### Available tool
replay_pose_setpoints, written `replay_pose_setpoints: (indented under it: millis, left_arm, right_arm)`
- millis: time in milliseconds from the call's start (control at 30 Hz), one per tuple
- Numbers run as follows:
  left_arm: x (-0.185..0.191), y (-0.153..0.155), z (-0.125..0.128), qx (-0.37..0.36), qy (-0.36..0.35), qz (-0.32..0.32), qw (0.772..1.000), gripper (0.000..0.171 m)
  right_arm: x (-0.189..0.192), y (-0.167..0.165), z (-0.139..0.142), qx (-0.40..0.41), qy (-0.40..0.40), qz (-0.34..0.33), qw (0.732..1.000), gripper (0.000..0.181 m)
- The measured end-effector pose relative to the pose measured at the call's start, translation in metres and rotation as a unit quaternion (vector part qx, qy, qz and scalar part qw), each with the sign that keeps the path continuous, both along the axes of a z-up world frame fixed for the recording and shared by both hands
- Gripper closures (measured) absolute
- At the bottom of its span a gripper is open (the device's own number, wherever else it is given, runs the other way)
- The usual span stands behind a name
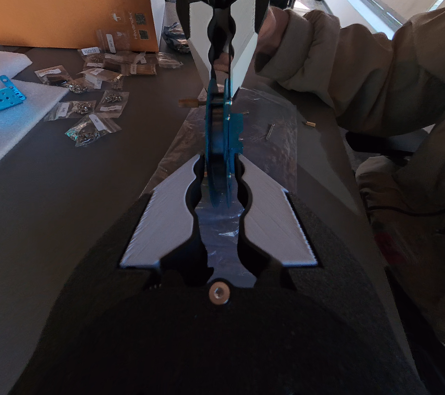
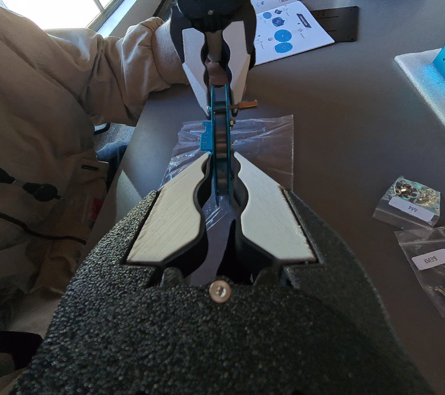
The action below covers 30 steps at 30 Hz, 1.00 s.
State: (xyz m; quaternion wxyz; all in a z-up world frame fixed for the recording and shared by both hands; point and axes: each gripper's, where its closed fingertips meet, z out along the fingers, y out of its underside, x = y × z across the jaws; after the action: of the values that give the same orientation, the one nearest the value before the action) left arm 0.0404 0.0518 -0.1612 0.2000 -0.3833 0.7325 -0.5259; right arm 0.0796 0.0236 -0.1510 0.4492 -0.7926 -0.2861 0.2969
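A blue disc assembly [image 1: 218,133] stands on edge: two round blue plates with a dark part between them, a blue bracket [image 1: 235,133] on one side and a brass standoff [image 1: 185,103] sticking out of the other. My left gripper [image 1: 220,156] is shut on its near rim. My right gripper [image 1: 221,92] is shut on the opposite rim. In the right wrist view my right gripper [image 2: 221,153] clamps the assembly [image 2: 220,140] and the left gripper [image 2: 221,111] faces it. The assembly hangs just above a clear plastic bag [image 1: 269,162] on the grey table [image 1: 72,191].
An orange and white box [image 1: 72,20], several small bags of screws [image 1: 96,99] and white foam with a blue part [image 1: 14,104] lie to the left. A loose screw [image 1: 269,132] lies on the bag. An open booklet [image 2: 289,29], a black plate [image 2: 337,22] and hardware bags [image 2: 409,205] are nearby. A beige sleeve [image 1: 349,75] borders the table. Tip to tip, the grippers are about 6 cm apart.
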Motion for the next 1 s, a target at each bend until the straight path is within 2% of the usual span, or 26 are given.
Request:
replay_pose_setpoints:
  millis: [67,200,333,433,533,567,667,700,933,1000]
  left_arm:
    - [0.004,-0.002,0.006,-0.005,-0.006,0.019,1.0,0.141]
    - [0.011,-0.007,0.014,-0.05,0.018,0.041,0.998,0.139]
    - [0.012,-0.009,0.018,-0.057,0.056,0.031,0.996,0.135]
    - [0.017,-0.014,0.029,-0.081,0.054,0.015,0.995,0.136]
    - [0.02,-0.012,0.027,-0.056,0.041,0.009,0.998,0.14]
    - [0.02,-0.011,0.026,-0.049,0.031,0.013,0.998,0.148]
    - [0.019,-0.011,0.025,-0.04,0.013,0.019,0.999,0.148]
    - [0.017,-0.014,0.025,-0.039,0.008,0.012,0.999,0.154]
    - [0.014,-0.021,0.025,-0.064,0.002,0.006,0.998,0.157]
    - [0.011,-0.023,0.025,-0.047,-0.014,0.006,0.999,0.157]
  right_arm:
    - [0.0,-0.001,0.0,-0.001,0.001,-0.001,1.0,0.168]
    - [0.003,0.001,-0.001,-0.003,0.017,-0.008,1.0,0.168]
    - [0.003,0.002,0.0,-0.003,0.021,-0.013,1.0,0.168]
    - [-0.001,0.004,0.001,0.004,0.016,-0.015,1.0,0.168]
    - [-0.003,0.004,0.002,0.009,0.005,-0.02,1.0,0.169]
    - [-0.004,0.003,0.002,0.01,0.0,-0.019,1.0,0.169]
    - [-0.007,0.002,0.003,0.015,-0.013,-0.017,1.0,0.169]
    - [-0.008,0.002,0.003,0.016,-0.015,-0.017,1.0,0.169]
    - [-0.01,-0.001,0.002,0.019,-0.016,-0.014,1.0,0.169]
    - [-0.012,-0.002,0.003,0.018,-0.013,-0.012,1.0,0.169]
